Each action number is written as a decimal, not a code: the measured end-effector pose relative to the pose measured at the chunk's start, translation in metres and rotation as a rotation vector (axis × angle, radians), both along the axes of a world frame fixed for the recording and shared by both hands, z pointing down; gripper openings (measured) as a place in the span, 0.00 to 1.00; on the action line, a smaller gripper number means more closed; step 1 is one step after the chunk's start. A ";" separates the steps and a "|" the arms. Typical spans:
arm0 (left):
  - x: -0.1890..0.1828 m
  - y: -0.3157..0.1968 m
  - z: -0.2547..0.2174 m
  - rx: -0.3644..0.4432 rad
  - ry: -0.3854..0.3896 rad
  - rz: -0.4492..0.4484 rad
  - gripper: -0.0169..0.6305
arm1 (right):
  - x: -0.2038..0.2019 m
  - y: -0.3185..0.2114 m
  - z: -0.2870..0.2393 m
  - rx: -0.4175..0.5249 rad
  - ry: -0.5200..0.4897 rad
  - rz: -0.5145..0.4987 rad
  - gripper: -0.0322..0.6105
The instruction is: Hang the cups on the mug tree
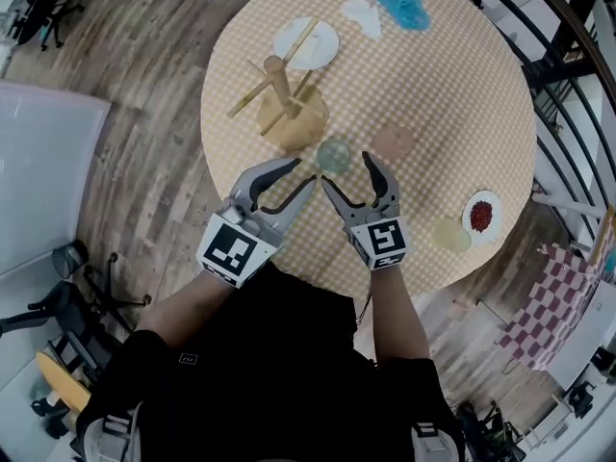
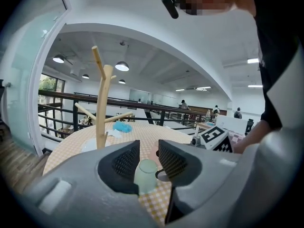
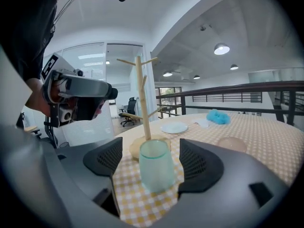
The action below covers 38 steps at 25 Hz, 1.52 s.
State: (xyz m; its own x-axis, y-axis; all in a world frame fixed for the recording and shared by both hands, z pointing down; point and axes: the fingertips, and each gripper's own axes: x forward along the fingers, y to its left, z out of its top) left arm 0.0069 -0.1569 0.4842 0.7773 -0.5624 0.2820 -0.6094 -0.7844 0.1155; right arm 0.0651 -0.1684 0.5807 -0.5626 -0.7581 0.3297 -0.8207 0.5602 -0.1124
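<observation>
- On my right gripper (image 1: 345, 168) the ribbed fingers stand wide, flanking the translucent green cup (image 3: 156, 170) without touching it, just beside the branched wooden mug tree (image 1: 287, 104).
- On my left gripper (image 1: 306, 169) the fingers are narrow and empty, near that tree.

1. The desk (image 1: 462, 114) shows a yellow-and-white check.
2. The cup (image 1: 335, 155) is pale translucent green.
3. The mug tree (image 1: 285, 99), at the cup's 10 o'clock, is light tan wood.
4. The plate (image 1: 322, 46) at 11 o'clock is white; the cloth (image 1: 402, 3) at 12 o'clock, bright blue.
</observation>
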 end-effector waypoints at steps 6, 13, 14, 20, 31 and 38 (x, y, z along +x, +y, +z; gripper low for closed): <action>-0.009 0.001 0.022 -0.034 -0.020 -0.020 0.22 | -0.009 -0.018 0.032 -0.001 0.030 -0.029 0.66; -0.016 -0.006 0.037 -0.045 -0.027 -0.033 0.22 | -0.021 -0.035 0.054 0.033 0.136 -0.056 0.66; -0.017 -0.006 0.038 -0.047 -0.025 -0.036 0.22 | -0.023 -0.037 0.056 0.039 0.153 -0.060 0.66; -0.027 -0.006 0.043 -0.069 -0.023 -0.064 0.22 | -0.026 -0.044 0.063 0.059 0.190 -0.059 0.60; -0.051 -0.002 0.016 -0.031 -0.027 -0.080 0.22 | -0.028 -0.036 0.011 0.109 0.278 -0.041 0.60; -0.079 -0.001 -0.007 -0.024 -0.008 -0.146 0.22 | -0.068 -0.013 -0.041 0.238 0.383 -0.116 0.60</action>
State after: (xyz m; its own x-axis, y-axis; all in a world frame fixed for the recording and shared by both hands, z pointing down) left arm -0.0723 -0.1578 0.4768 0.6851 -0.6626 0.3029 -0.7181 -0.6841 0.1279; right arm -0.0027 -0.1814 0.5397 -0.5194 -0.7772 0.3552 -0.7085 0.6240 0.3295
